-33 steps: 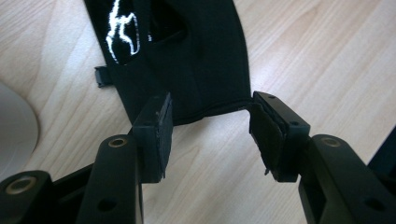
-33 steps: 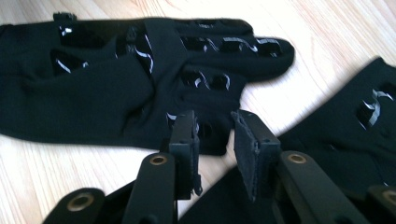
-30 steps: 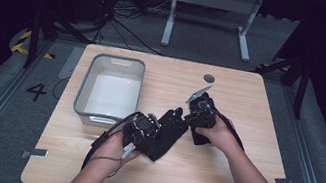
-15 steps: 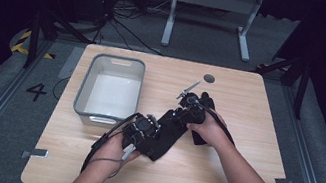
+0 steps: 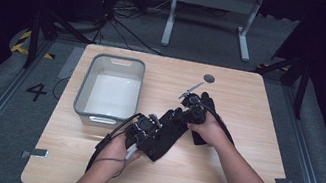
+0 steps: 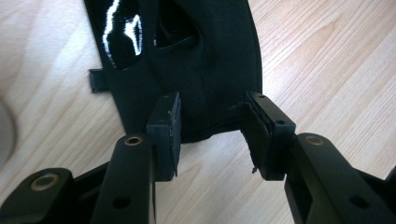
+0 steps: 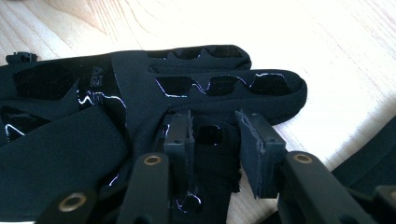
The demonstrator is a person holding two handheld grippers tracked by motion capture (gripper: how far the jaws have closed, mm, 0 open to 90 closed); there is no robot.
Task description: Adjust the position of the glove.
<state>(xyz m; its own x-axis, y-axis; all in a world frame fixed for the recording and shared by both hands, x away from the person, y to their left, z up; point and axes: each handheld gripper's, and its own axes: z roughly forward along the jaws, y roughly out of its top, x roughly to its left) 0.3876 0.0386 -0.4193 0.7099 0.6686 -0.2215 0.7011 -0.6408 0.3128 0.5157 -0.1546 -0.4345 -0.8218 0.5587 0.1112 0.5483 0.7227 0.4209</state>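
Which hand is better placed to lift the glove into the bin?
Left, probably. The left tongs straddle the cuff of the glove and sit nearest the bin. The right tongs stand over a glove finger, farther from it.

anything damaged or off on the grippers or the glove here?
Yes: the left gripper has a frayed, peeling pad on one jaw, its edge ragged. The right gripper shows similar wear on one pad. The black glove lies flat on the table, looking intact.

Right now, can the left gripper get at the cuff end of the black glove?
Probably yes: the left gripper already straddles the black glove at its cuff edge on the table, nothing between.
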